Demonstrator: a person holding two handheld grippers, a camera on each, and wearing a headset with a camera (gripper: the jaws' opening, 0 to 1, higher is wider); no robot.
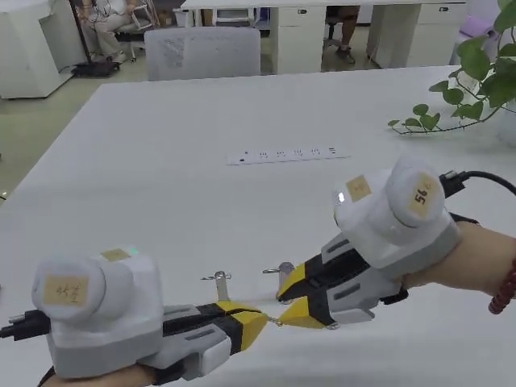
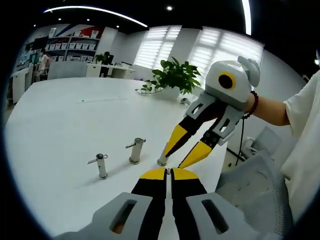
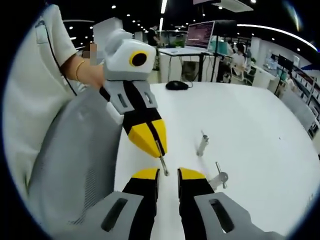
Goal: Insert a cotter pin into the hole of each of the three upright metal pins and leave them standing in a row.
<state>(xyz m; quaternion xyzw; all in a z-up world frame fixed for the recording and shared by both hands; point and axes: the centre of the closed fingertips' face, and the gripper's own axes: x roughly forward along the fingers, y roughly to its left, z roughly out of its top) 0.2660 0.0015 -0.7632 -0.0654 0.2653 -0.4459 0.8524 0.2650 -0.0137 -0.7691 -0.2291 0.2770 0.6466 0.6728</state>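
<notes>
Two upright metal pins, each with a cotter pin through its top, stand on the white table: one and another. The short base of a third pin stands by the right gripper's tips. My left gripper is shut on a thin cotter pin, which sticks out from its tip toward the right gripper. My right gripper is open, its jaws just in front of that cotter pin.
A white power strip lies mid-table. A potted plant stands at the far right edge. A grey chair back sits beside the table near the person. The table's near edge is close behind the grippers.
</notes>
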